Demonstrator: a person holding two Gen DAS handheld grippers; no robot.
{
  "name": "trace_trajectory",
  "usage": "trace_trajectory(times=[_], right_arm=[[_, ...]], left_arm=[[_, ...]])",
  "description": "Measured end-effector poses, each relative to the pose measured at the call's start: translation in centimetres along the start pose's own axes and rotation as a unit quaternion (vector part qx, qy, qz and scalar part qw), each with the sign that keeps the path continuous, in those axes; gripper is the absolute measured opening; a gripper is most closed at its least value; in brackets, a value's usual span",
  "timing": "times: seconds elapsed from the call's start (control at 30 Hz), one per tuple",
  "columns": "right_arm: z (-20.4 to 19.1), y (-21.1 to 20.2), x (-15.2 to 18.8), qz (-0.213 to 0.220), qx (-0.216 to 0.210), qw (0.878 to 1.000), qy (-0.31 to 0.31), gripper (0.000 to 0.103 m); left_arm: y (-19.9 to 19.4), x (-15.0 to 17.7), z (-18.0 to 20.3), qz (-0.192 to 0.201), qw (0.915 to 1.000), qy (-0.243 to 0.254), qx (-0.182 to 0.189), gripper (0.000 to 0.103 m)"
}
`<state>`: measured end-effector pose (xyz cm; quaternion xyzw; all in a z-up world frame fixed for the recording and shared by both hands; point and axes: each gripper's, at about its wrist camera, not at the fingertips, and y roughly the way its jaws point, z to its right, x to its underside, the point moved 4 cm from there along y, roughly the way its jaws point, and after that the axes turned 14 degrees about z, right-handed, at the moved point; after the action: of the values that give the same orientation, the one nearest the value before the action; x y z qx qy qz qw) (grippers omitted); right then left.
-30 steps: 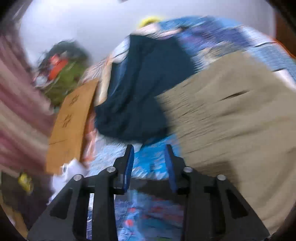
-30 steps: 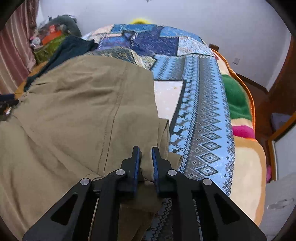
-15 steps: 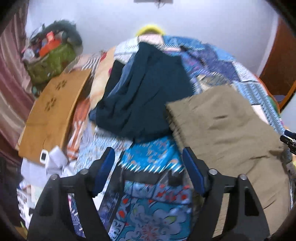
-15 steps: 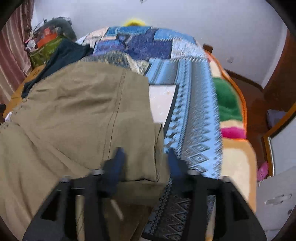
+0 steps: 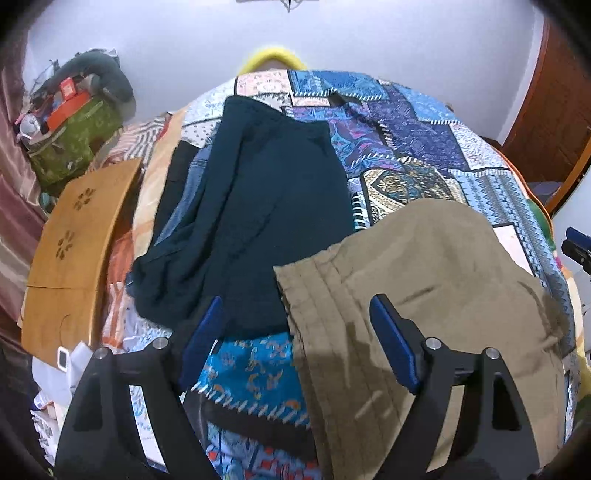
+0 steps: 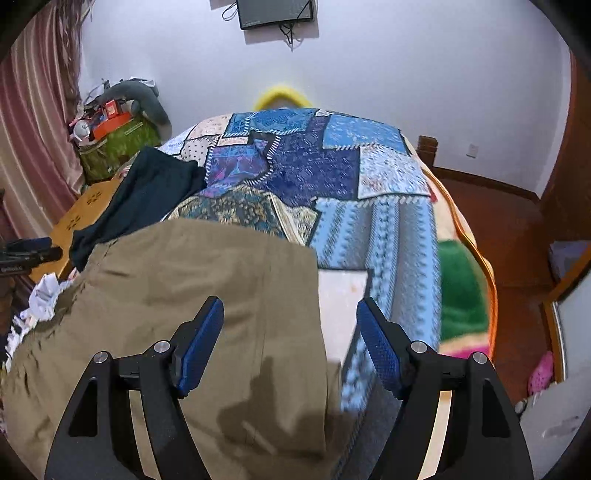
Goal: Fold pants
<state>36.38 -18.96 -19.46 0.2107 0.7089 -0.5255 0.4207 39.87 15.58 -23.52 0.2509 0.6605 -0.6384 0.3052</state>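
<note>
Release is what has just happened: a second ago your right tongs point(image 6: 290, 347) were pinched on a corner of the khaki pants point(image 6: 207, 295), and your left tongs point(image 5: 295, 347) stood narrow; now both pairs stand wide and hold nothing. The pants lie on the bed, on the patchwork quilt point(image 6: 332, 166), in a broad flat slab with a straight far edge. That suggests one fold has been laid down and let go, and that you are free to pick the next grip.

From the left wrist you see the ribbed edge of the pants point(image 5: 314, 295) running toward you between the pads, and the dark blue garment point(image 5: 258, 206) lying just beside it, perhaps touching. The wooden board point(image 5: 74, 251) at the bedside shows plainly here too.

From the right wrist you see the opposite side of the pants, a long seam running up the cloth, the bare quilt beyond it and the green blanket point(image 6: 461, 291) at the bed's edge. Only this view shows the wall screen point(image 6: 275, 13).
</note>
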Motion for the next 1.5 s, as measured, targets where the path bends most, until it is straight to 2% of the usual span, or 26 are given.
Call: trace_trajectory(times=[0.1, 0.23, 0.33, 0.53, 0.6, 0.63, 0.67, 0.7, 0.73, 0.8, 0.83, 0.9, 1.03, 1.2, 1.37, 1.5], right_arm=[[0.1, 2.6, -0.6, -0.010, -0.001, 1.000, -0.005, 0.071], [0.9, 7.6, -0.5, -0.044, -0.002, 0.999, 0.009, 0.071], [1.7, 10.8, 0.0, -0.068, -0.003, 0.997, 0.028, 0.071], [2.5, 16.2, 1.6, -0.114, -0.008, 0.992, 0.061, 0.070], [2.1, 17.1, 2.0, -0.116, -0.012, 0.991, 0.060, 0.066], [2.0, 17.3, 2.0, -0.115, -0.014, 0.992, 0.059, 0.063], [1.7, 17.5, 2.0, -0.115, -0.017, 0.992, 0.058, 0.055], [1.5, 17.5, 1.9, -0.117, -0.025, 0.991, 0.060, 0.048], [1.3, 17.5, 2.0, -0.121, -0.034, 0.990, 0.068, 0.036], [1.2, 17.5, 2.1, -0.122, -0.023, 0.990, 0.062, 0.025], [1.4, 17.6, 2.1, -0.124, -0.018, 0.990, 0.059, 0.014], [1.7, 17.2, 2.1, -0.119, -0.019, 0.990, 0.068, 0.014], [1.3, 15.5, 0.7, -0.086, -0.004, 0.996, 0.035, 0.007], [0.8, 11.2, -4.6, -0.023, 0.003, 1.000, 0.012, 0.007], [-0.1, 5.5, -10.9, 0.065, 0.011, 0.998, 0.005, 0.007], [-0.8, 1.5, -13.0, 0.103, 0.005, 0.995, 0.000, 0.007]], left_arm=[[2.2, -0.4, -0.3, -0.015, 0.9998, -0.010, 0.000, 0.081], [5.0, -0.2, -0.8, -0.036, 0.9991, -0.017, -0.014, 0.081], [7.0, 0.5, -0.8, -0.055, 0.9982, -0.023, -0.008, 0.081], [9.3, 1.3, -0.4, -0.066, 0.9961, -0.049, 0.031, 0.082], [9.7, 1.4, -0.4, -0.068, 0.9949, -0.057, 0.048, 0.078], [9.7, 1.4, -0.3, -0.069, 0.9938, -0.063, 0.059, 0.071], [9.8, 1.5, -0.3, -0.072, 0.9922, -0.072, 0.073, 0.068], [9.8, 1.6, -0.4, -0.071, 0.9917, -0.077, 0.074, 0.067], [9.8, 1.6, -0.4, -0.069, 0.9916, -0.080, 0.074, 0.065], [9.6, 1.6, -0.4, -0.065, 0.9922, -0.080, 0.070, 0.060], [9.4, 1.6, -0.4, -0.062, 0.9926, -0.080, 0.068, 0.057], [8.8, 1.4, -0.4, -0.054, 0.9942, -0.071, 0.059, 0.054], [7.4, 0.3, -0.1, -0.033, 0.9978, -0.043, 0.037, 0.049], [3.7, -2.6, -0.1, 0.015, 0.9994, -0.026, 0.020, 0.048], [-1.3, -5.7, 0.1, 0.075, 0.9970, -0.010, 0.018, 0.048], [-4.1, -6.3, 0.6, 0.097, 0.9950, 0.004, 0.024, 0.048]])
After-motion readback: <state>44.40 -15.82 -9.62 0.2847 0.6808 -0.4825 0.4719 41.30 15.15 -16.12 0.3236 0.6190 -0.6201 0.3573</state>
